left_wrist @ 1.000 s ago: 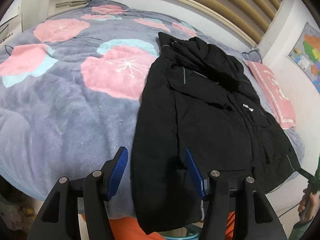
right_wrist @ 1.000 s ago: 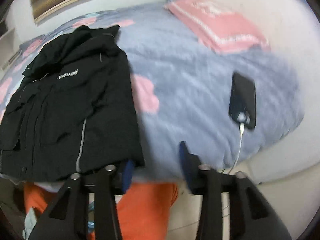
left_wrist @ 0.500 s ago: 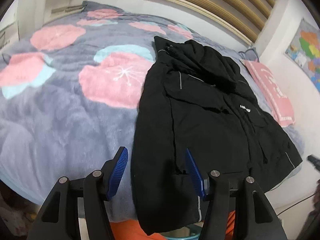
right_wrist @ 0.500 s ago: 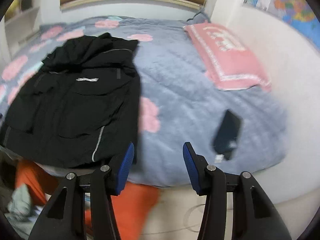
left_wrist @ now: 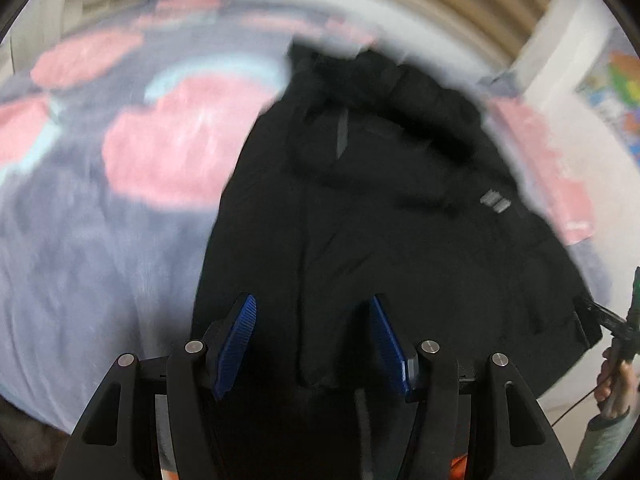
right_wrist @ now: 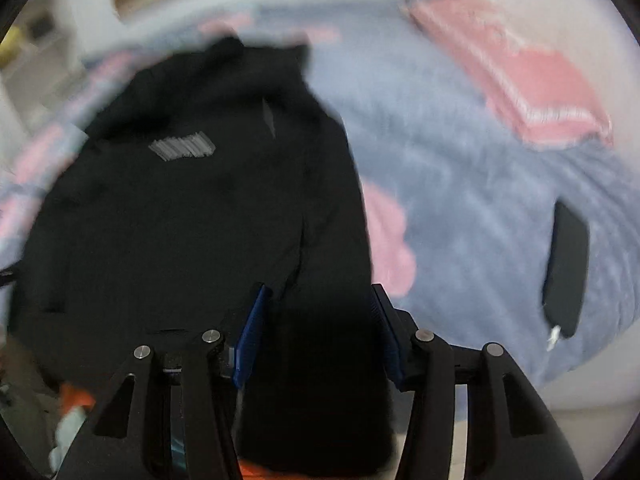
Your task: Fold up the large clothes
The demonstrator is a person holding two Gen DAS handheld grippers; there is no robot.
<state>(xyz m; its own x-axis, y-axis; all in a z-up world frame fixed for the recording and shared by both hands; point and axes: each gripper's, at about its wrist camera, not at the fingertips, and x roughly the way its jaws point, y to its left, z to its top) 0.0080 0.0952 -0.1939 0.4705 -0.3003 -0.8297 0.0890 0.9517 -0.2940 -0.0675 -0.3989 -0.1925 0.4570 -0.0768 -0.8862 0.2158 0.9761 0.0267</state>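
A black hooded jacket lies flat on the bed, hood at the far end, hem hanging over the near edge. It also shows in the right wrist view. My left gripper is open, its blue pads on either side of the jacket's left hem part. My right gripper is open, its pads on either side of the jacket's right hem edge. Both views are motion-blurred. The right gripper shows at the far right of the left wrist view.
The bed has a grey-blue blanket with pink flowers. A pink pillow lies at the far right. A black phone with a white cable lies on the blanket near the right edge. Orange cloth sits below the bed edge.
Both grippers have moved forward onto the jacket's hem, which now sits between each pair of open pads. The right gripper swung left from the bare blanket to the jacket's right edge.
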